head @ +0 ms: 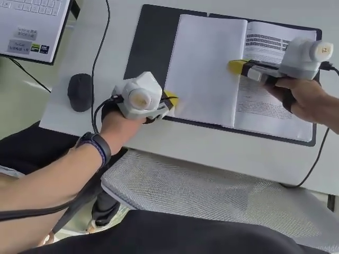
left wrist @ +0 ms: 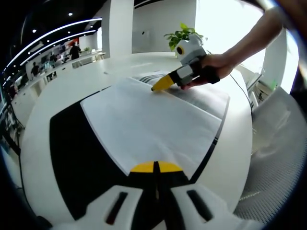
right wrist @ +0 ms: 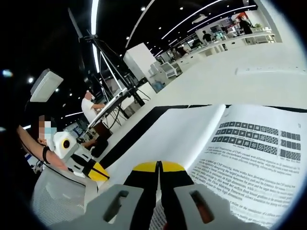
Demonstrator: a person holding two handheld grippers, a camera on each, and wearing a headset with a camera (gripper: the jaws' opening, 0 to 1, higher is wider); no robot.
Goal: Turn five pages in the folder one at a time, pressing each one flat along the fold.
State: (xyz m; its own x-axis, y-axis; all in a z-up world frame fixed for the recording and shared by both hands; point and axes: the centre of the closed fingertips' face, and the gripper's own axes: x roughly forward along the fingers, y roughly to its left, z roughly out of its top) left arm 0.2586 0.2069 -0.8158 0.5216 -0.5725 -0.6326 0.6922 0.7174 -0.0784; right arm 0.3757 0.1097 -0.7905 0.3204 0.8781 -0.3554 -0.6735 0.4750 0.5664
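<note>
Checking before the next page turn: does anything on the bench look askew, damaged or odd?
Nothing spilled or torn. The blank page seems to bow up slightly toward the fold, where the shut right gripper rests; the left gripper sits at its near corner.

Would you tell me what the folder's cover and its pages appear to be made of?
The cover looks like matte black plastic or coated card: evenly dark, flat, with no shine. The blank page and the printed page look like thin matte white paper: one curves gently toward the fold, the other carries fine black text.
</note>
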